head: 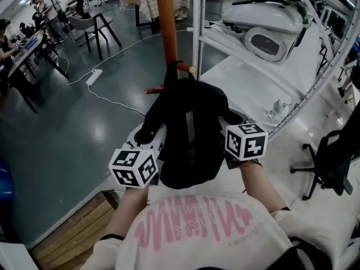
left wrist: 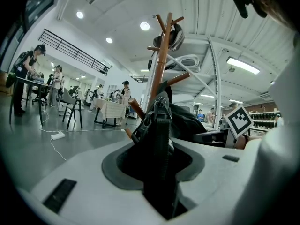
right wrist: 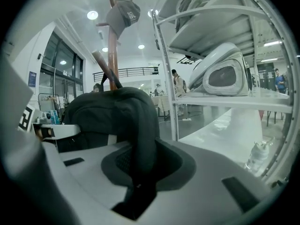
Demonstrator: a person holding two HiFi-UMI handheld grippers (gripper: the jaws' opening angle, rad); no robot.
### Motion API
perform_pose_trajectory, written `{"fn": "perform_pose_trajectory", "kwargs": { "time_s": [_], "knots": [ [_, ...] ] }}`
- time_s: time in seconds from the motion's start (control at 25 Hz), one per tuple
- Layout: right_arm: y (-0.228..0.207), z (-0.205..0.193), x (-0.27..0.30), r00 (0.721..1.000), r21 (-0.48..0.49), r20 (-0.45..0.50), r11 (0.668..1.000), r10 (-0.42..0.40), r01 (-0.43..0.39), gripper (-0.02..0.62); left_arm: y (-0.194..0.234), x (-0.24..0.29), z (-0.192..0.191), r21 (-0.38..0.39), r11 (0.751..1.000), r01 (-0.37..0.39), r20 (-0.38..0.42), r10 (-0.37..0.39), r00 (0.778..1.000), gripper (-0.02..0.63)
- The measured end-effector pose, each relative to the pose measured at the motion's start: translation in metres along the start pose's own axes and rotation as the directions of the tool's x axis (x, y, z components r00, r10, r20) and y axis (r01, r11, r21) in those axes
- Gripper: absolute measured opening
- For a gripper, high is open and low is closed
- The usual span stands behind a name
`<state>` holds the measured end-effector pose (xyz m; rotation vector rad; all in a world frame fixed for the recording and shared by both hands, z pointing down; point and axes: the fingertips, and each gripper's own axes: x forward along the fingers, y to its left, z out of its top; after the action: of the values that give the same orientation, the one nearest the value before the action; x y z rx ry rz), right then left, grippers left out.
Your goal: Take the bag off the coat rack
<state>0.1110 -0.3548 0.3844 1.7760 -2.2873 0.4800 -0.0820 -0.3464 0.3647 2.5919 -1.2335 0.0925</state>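
A black bag hangs against the brown wooden coat rack; its top loop reaches up to a short peg. The left gripper is at the bag's left side, and in the left gripper view a black webbing strap with a zipper pull runs between its jaws and is pinched there. On the bag's right side the right gripper is shut on a padded black fold of the bag, which fills the gap between its jaws.
A white metal shelf unit stands just right of the rack, holding white cases and a small bottle. A grey cap tops the rack. A power strip and cable lie on the floor, chairs and people beyond. An office chair stands right.
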Motion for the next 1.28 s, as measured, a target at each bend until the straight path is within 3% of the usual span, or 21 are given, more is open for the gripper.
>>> {"fn": "perform_pose_trajectory", "kwargs": {
  "time_s": [0.56,1.28],
  "knots": [
    [-0.005,0.024,0.0,0.991,-0.062,-0.009,0.989,0.133,-0.134,0.075,-0.017,-0.01,0.013,-0.054,0.991,-0.119,0.065,0.122,0.99,0.132],
    [-0.003,0.036,-0.007,0.982,-0.099,0.001,0.977,0.188,-0.187,0.076,-0.03,-0.022,0.029,-0.058,0.983,-0.175,0.127,0.182,0.975,0.133]
  ]
}}
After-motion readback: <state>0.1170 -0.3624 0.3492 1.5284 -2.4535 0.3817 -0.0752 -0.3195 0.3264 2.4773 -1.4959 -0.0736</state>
